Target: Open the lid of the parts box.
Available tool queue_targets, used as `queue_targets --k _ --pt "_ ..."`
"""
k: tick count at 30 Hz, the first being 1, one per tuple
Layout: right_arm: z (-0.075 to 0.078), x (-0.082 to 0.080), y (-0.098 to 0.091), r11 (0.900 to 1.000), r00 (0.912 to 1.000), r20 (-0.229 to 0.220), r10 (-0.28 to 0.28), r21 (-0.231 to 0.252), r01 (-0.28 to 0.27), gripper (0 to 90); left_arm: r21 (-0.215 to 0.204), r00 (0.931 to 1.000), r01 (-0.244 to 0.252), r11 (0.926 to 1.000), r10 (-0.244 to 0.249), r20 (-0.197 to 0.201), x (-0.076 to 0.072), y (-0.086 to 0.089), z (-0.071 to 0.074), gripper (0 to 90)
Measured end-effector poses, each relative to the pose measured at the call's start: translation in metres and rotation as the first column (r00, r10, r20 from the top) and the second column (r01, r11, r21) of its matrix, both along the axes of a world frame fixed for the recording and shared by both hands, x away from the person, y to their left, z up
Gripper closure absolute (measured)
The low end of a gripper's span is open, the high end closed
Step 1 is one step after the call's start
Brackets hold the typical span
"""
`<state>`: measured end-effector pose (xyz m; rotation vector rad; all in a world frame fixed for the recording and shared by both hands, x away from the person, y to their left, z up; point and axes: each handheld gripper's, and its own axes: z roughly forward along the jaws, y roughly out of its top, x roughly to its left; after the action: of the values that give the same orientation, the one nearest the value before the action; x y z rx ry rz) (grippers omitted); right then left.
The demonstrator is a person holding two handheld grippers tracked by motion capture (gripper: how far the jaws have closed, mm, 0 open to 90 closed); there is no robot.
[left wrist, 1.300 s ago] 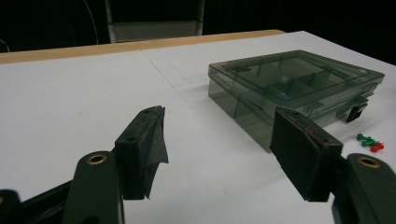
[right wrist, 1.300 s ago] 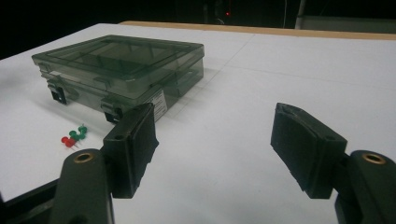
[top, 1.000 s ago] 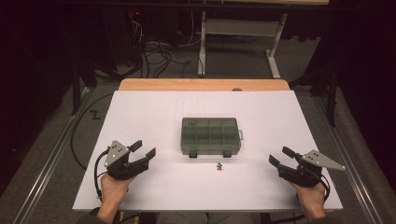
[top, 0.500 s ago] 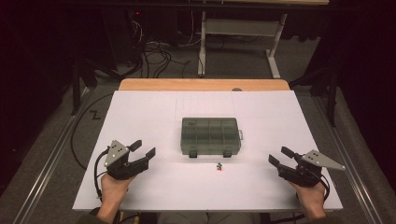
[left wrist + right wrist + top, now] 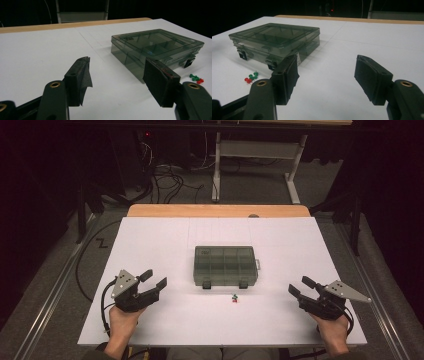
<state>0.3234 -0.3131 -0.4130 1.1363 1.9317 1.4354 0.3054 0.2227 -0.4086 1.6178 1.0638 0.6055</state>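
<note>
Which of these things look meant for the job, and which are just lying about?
Likely for the job:
compartment box, lid closed
red and green pushpins in front of it
left tool and right tool, both open

Just around:
cables on the floor
table frame behind

So there's a smoky grey see-through organizer box (image 5: 224,266) sitting flat in the middle of the white table (image 5: 150,240), lid shut. You can see the divider grid through the lid, looks like two rows of compartments. Two dark latches (image 5: 205,283) are on its near edge and a small clear tab sticks out on the right end. Just in front of it, near but not touching, is a tiny cluster of green and red pushpins (image 5: 234,298) lying on the tabletop.
</note>
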Motion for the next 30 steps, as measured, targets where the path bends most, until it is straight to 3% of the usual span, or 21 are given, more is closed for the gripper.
queue_targets --k 8,21,30 --pt "0.0 0.001 0.001 1.0 1.0 -0.005 -0.004 0.004 0.004 36.7 -0.005 1.0 0.004 1.0 -0.004 0.001 0.003 -0.003 0.0 38.8" --pt "0.002 0.004 0.003 0.9995 0.9994 0.013 -0.033 0.0 0.033 33.8 0.025 0.9999 0.014 0.9996 -0.014 -0.008 0.008 -0.008 -0.001 39.4" --pt "0.002 0.008 0.008 0.9997 0.9997 0.003 -0.024 -0.004 0.024 34.4 0.013 0.9998 0.016 0.9998 -0.016 -0.01 0.011 -0.01 -0.001 40.0"
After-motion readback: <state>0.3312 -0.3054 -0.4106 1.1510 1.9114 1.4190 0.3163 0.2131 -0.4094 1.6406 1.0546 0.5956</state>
